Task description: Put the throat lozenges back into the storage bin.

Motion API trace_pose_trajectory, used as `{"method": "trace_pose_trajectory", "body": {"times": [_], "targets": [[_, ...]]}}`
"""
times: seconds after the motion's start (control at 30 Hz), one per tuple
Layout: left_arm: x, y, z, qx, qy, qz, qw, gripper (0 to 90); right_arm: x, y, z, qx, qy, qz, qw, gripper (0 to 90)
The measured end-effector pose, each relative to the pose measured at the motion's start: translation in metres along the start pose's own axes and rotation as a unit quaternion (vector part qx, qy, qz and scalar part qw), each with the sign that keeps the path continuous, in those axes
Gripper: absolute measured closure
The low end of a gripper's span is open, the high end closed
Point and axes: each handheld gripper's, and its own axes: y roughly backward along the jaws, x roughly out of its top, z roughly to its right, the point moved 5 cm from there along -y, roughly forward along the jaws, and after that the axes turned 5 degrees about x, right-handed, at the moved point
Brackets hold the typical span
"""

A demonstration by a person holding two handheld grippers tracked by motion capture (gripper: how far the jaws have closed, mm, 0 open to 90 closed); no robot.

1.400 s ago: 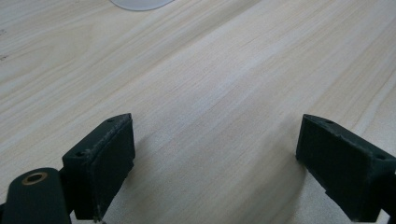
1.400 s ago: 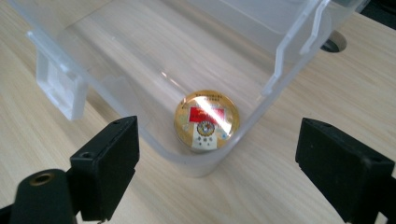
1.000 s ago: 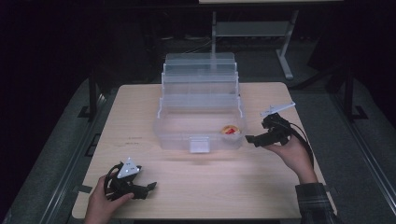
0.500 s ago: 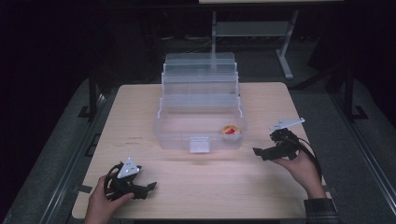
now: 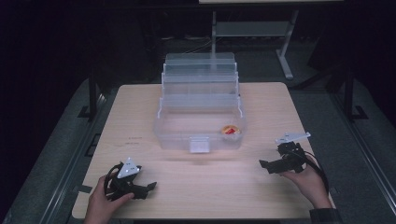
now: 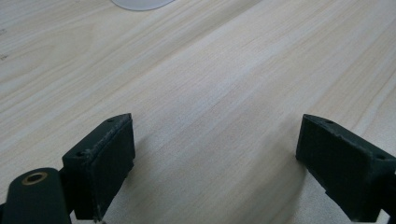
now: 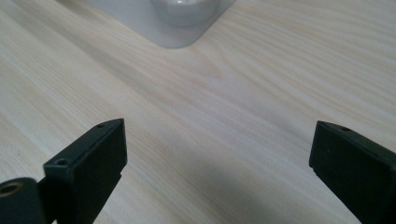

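A clear plastic tiered box (image 5: 177, 139) stands opened at the table's middle, its trays stepped up toward the back. A small red and yellow object (image 5: 229, 130) lies in the bottom tray's front right corner. My left gripper (image 5: 150, 187) rests low at the front left, jaws pointing right; its own view shows it open (image 6: 215, 122) over bare wood. My right gripper (image 5: 263, 164) sits low at the right, jaws pointing left toward the box. Its jaws have just been opening and stand wide (image 7: 219, 125) with nothing between them. A corner of the box (image 7: 177, 28) lies ahead of them.
The light wooden table (image 5: 140, 116) has bare stretches to the left, right and front of the box. A white latch (image 5: 200, 144) sticks out from the box's front wall. Dark floor and a metal stand (image 5: 285, 56) lie beyond the far edge.
My right gripper has moved away from the box's right front corner, toward the near edge and down to the table. The left gripper has stayed put.
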Motion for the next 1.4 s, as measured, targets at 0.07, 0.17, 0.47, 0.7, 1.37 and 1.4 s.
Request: {"method": "trace_pose_trajectory", "body": {"times": [0.07, 0.17, 0.47, 0.7, 1.37, 1.4], "targets": [[0.0, 0.0, 0.0, 0.0, 0.0, -0.001, 1.0, 10.8, -0.004, 0.001, 0.001, -0.002, -0.004, 0.001, 1.0, 2.7], [0.0, 0.0, 0.0, 0.0, -0.001, -0.001, 1.0, 10.8, -0.01, 0.001, 0.002, -0.014, -0.007, 0.0, 0.9999, 2.4], [0.0, 0.0, 0.0, 0.001, -0.002, -0.001, 1.0, 10.8, -0.028, 0.001, 0.002, -0.017, -0.016, 0.016, 0.9996, 1.4], [0.0, 0.0, 0.0, 0.001, -0.002, -0.001, 1.0, 10.8, -0.043, -0.005, -0.001, -0.029, -0.014, 0.015, 0.9994, 0.3], [0.0, 0.0, 0.0, 0.0, -0.002, -0.002, 1.0, 10.8, -0.064, -0.014, 0.005, -0.04, -0.027, 0.044, 0.9979, 0.0], [0.0, 0.0, 0.0, 0.0, -0.002, -0.002, 1.0, 10.8, -0.064, -0.014, 0.005, -0.04, -0.027, 0.044, 0.9979, 0.0]]}}
